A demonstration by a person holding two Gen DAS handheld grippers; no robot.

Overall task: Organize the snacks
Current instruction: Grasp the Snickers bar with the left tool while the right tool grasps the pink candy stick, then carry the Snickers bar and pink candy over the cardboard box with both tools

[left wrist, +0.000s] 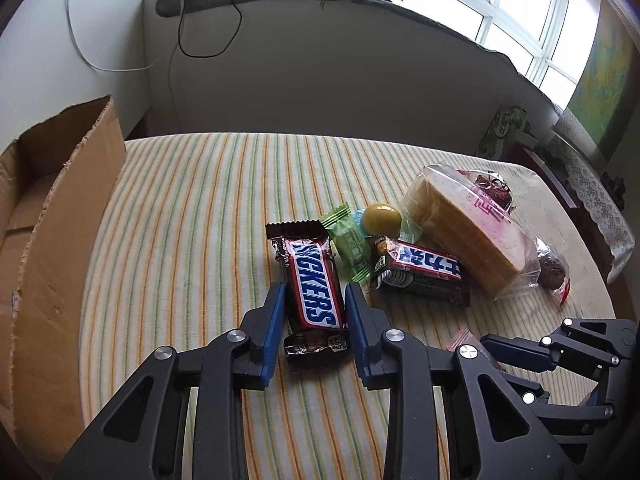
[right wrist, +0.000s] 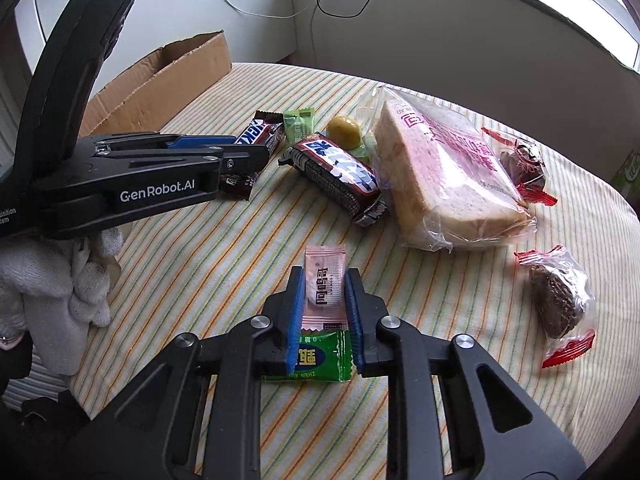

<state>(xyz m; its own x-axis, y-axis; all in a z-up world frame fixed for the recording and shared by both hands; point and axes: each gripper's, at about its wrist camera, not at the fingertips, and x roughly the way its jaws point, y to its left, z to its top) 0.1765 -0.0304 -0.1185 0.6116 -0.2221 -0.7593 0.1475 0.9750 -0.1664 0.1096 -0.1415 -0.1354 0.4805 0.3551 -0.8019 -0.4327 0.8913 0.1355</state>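
Striped cloth (left wrist: 208, 208) holds most snacks; cardboard box (left wrist: 60, 216) looks empty, left gripper (left wrist: 314, 300) clamps Snickers bar (left wrist: 314, 280), right gripper (right wrist: 325, 300) pinches pink sachet (right wrist: 325, 280)

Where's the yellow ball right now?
Mid-table in both views, the yellow ball sits between the green candy and the bread bag, just behind the second Snickers.
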